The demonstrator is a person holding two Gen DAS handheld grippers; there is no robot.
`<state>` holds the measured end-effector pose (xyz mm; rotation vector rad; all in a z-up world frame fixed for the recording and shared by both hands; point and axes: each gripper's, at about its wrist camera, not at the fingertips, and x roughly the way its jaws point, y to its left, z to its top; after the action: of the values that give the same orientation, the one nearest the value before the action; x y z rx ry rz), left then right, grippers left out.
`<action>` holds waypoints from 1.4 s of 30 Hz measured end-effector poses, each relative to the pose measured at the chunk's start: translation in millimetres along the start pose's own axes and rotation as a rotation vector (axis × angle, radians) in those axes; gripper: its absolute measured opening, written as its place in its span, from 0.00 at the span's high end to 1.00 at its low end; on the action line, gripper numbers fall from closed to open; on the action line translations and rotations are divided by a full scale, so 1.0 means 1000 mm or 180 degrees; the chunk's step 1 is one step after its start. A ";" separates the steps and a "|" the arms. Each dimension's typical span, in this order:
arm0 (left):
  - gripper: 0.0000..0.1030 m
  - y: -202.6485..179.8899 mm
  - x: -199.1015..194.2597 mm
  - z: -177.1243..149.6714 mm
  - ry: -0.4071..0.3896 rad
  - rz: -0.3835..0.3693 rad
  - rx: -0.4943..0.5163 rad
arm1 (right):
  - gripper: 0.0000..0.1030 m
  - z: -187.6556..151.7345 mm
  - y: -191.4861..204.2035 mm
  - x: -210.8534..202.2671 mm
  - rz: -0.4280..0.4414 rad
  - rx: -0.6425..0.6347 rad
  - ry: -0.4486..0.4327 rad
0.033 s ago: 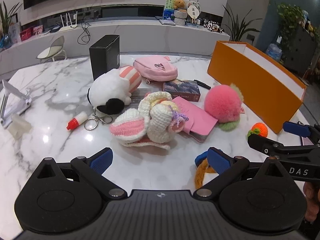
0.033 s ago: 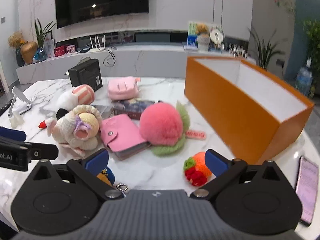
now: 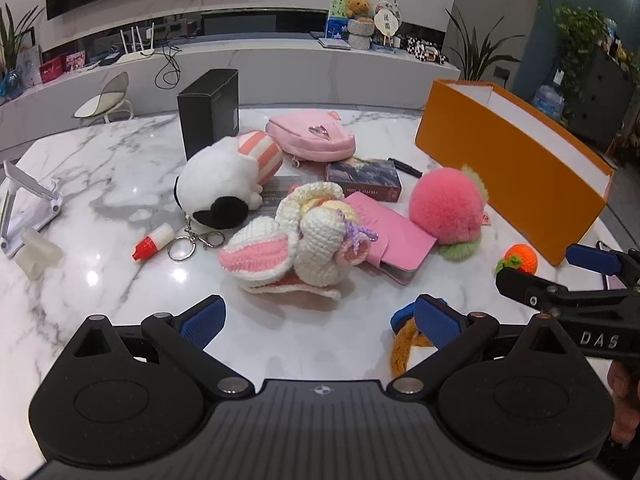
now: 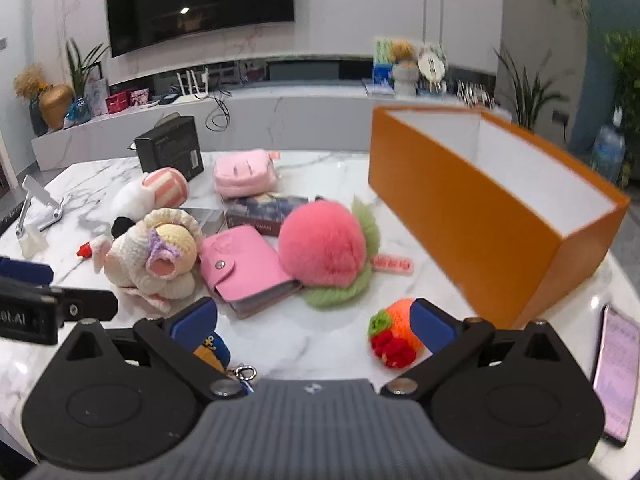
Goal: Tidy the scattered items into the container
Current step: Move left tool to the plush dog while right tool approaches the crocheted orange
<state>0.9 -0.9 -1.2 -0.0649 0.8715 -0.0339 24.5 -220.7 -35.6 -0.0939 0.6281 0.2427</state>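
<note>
"DAS" in white on the right gripper arm

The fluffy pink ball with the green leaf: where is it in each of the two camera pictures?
Left wrist view: the fluffy pink ball lies right of centre, just left of the orange box.
Right wrist view: the ball lies at the centre, left of the box.
Shared landmark: the pink wallet touches the ball's left side in both.
</note>
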 end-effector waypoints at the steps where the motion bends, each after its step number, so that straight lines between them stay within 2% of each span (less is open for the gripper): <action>1: 0.00 -0.001 0.001 0.000 0.0002 -0.0015 -0.0002 | 0.00 -0.001 0.001 -0.001 -0.0003 -0.0007 -0.0018; 7: 0.00 -0.004 0.007 0.000 0.0006 -0.0098 -0.0013 | 0.00 -0.007 0.008 -0.007 -0.0023 -0.0047 -0.0129; 13: 0.00 -0.004 0.010 -0.004 -0.0041 -0.0073 -0.0014 | 0.00 -0.014 0.016 -0.015 -0.0039 -0.0077 -0.0226; 17: 0.00 -0.003 0.010 -0.004 -0.0044 -0.0076 -0.0016 | 0.00 -0.025 0.025 -0.027 0.0011 0.0036 -0.0112; 19: 0.00 -0.003 0.010 -0.004 -0.0047 -0.0077 -0.0019 | 0.00 -0.005 0.001 0.001 0.0105 0.0154 0.0066; 21: 0.00 -0.003 0.010 -0.004 -0.0049 -0.0076 -0.0019 | 0.00 -0.001 -0.002 -0.002 0.0124 0.0195 0.0107; 42: 0.00 -0.004 0.009 -0.005 -0.0051 -0.0091 -0.0005 | 0.00 0.002 -0.003 -0.001 0.0126 0.0256 0.0122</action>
<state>2.7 -5.4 -10.5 -0.0789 0.8546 -0.0593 25.1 -223.8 -33.5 -0.0088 0.6777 0.2540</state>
